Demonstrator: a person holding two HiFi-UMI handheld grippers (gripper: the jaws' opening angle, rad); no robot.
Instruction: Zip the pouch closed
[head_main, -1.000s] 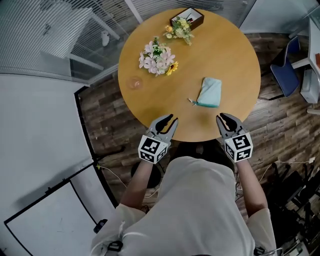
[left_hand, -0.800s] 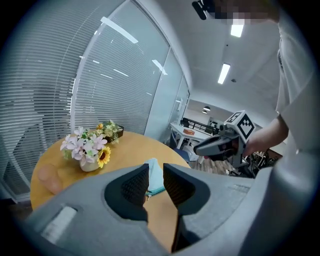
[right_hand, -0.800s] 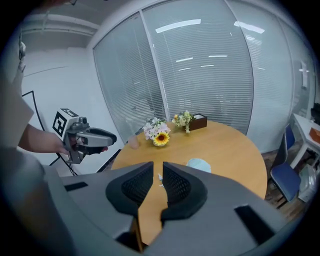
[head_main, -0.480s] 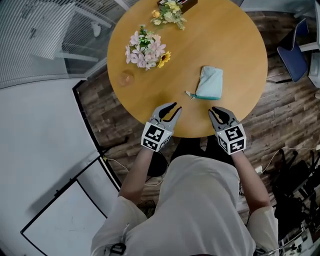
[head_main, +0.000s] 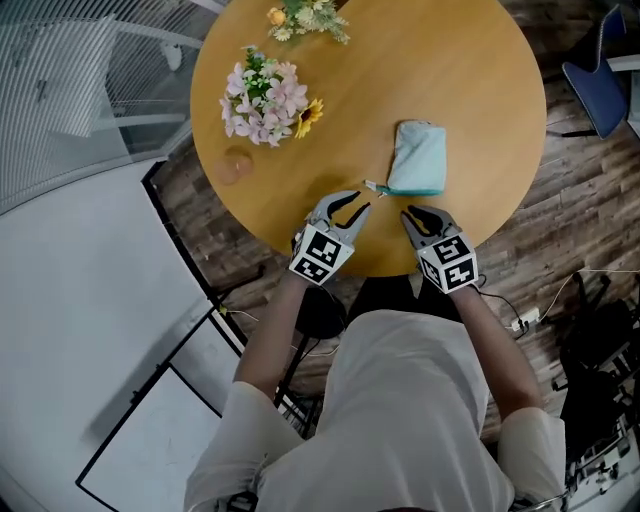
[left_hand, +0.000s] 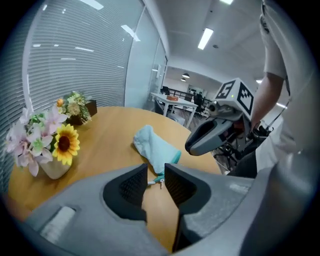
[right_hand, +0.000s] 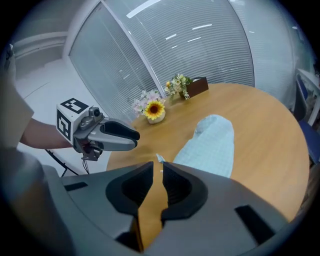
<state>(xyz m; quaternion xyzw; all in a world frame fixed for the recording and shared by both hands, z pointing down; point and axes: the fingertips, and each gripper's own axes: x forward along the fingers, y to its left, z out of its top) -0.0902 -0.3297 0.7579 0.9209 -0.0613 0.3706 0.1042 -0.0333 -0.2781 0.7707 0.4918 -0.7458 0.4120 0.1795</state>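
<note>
Left gripper (head_main: 352, 203) and right gripper (head_main: 422, 215) hang near the pouch (head_main: 418, 158), jaws slightly apart, empty. Left should pinch the pull (head_main: 372, 186) squarely while right pins the pouch.

Pouch (head_main: 418, 157) on table (head_main: 470, 60), right of flowers (head_main: 263, 97); left gripper (head_main: 354, 203), right gripper (head_main: 420, 212) before it.

Head view steeply overhead, gripper views low, both sharing pouch (head_main: 417, 158)
</note>
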